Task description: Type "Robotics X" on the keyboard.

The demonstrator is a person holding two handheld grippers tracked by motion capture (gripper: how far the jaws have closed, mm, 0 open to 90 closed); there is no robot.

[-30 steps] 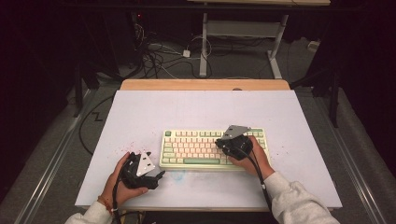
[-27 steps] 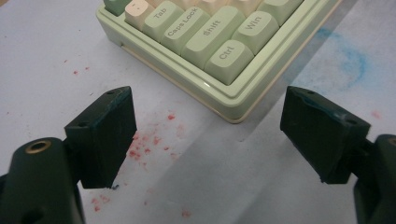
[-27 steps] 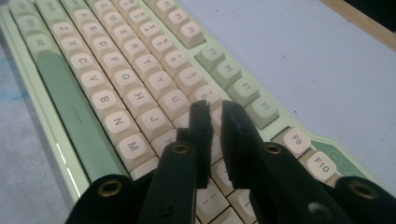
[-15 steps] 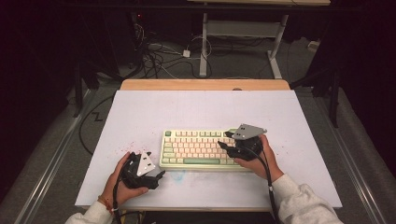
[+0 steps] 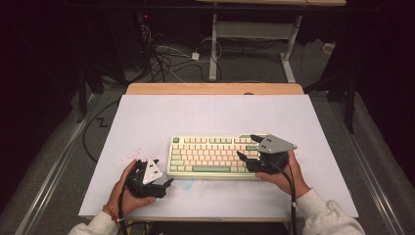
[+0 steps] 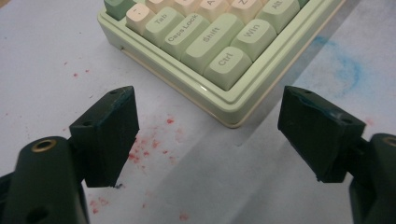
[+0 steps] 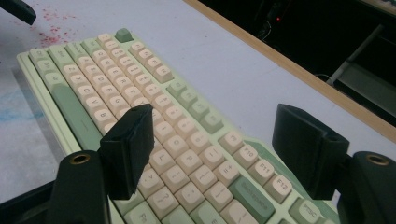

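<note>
The near edge of the white table cover (image 5: 215, 208) runs across the bottom of the high view, with both forearms crossing it. Bare cover lies between the two hands along this near strip, marked by a blue smear (image 6: 343, 70) and scattered red specks (image 6: 149, 144).

The left gripper (image 5: 164, 171) rests low on the cover near the front left, just beside the keyboard's (image 5: 210, 156) near left corner. In the left gripper view its jaws stand wide apart with nothing between them; the corner of the keyboard with the Ctrl key sits just ahead of the gap, apart from both pads.

The right gripper (image 5: 248, 147) hangs over the right end of the keyboard. Its jaws have just been opening and now stand wide apart; in the right gripper view they hover above the keys, gripping nothing. Whether the left pad brushes a key cannot be told.

The keyboard, green case with cream and green keys, lies flat at the middle of the cover, long side parallel to the near edge. Beyond it the cover is open up to the wooden table edge (image 5: 215, 89). Past that lie a dark floor, tangled cables (image 5: 166, 58) and a desk frame (image 5: 254, 34).

The right hand and gripper body hide the keyboard's near right corner in the high view. The right gripper view cuts off the keyboard's right end at the picture's bottom.
</note>
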